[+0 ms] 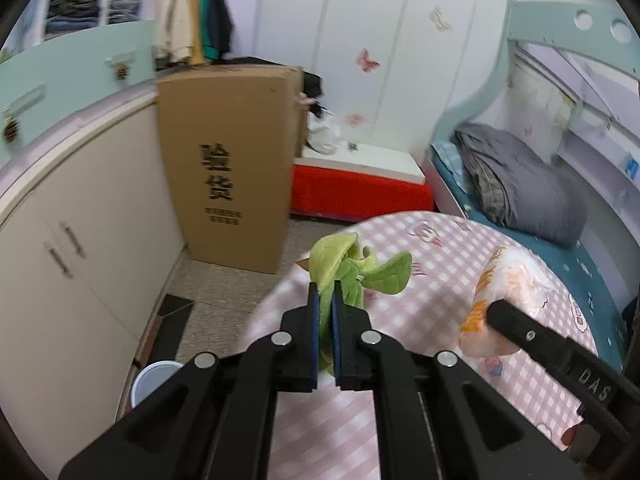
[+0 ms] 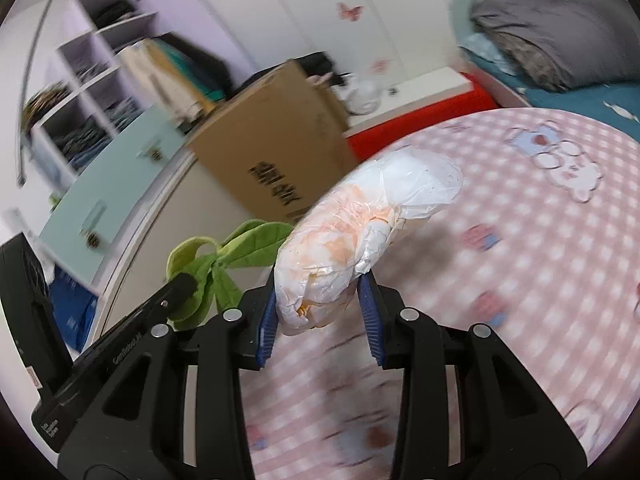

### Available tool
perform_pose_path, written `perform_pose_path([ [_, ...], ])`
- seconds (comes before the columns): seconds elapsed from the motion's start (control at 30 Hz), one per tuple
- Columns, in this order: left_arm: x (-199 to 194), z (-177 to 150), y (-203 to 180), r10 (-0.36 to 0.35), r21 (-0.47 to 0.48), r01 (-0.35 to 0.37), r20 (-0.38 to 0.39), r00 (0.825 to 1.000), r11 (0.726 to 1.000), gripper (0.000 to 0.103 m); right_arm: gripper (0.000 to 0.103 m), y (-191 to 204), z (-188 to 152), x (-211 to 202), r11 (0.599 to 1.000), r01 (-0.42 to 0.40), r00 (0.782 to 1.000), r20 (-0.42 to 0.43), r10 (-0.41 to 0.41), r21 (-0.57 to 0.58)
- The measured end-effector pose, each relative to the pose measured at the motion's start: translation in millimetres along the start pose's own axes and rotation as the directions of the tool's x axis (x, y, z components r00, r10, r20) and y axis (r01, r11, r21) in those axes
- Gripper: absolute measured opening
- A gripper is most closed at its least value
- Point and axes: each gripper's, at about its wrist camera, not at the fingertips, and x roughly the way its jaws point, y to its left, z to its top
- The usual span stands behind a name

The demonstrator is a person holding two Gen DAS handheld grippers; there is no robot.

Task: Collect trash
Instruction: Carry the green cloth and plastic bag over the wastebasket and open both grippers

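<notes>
Since the left gripper (image 1: 325,292) pinches only a thin fold of the green leafy scrap (image 1: 352,268) above the pink checked table (image 1: 440,264), it could slip free. Over on the right wrist view, the right gripper (image 2: 320,288) squeezes a crinkled white-and-orange plastic bag (image 2: 360,236) — bulky, slick, raised off the table, liable to slide out.

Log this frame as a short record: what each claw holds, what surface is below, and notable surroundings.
left claw: shut on green leafy fabric item
right claw: shut on crumpled white-and-orange plastic bag
surface below: pink checked tablecloth with cartoon prints
items' state: both lifted off the cloth
surroundings: cardboard box standing on the floor, bed with grey blanket
trash bin: none identifiable
</notes>
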Motion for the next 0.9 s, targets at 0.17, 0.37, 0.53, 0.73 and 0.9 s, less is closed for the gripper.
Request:
perform_pose_path([
  [0.17,-40,-12,48,0.042,-0.058,-0.039,0.040,0.998,0.998,0.005,0.036,52,-26,9,0.995,-0.060,0.997,-0.049,0.056,-0.074],
  [0.37,-69,-32,116,0.114,-0.136,-0.109,0.029,0.993,0.985,0.005,0.036,110,-61,34,0.980,-0.138,0.983,-0.137,0.119,-0.140],
  [0.53,-81,-52,170,0.179,-0.206,-0.173,0.013,0.984,0.963,0.005,0.036,144,-93,63,0.967,-0.184,0.965,-0.220,0.144,-0.176],
  [0.73,-75,-74,222,0.232,-0.264,-0.233,-0.036,0.972,0.936,0.005,0.036,182,-129,105,0.950,-0.221,0.937,-0.319,0.143,-0.222],
  [0.9,-59,-95,267,0.265,-0.315,-0.281,-0.096,0.960,0.906,0.005,0.036,202,-150,143,0.942,-0.239,0.912,-0.388,0.134,-0.237],
])
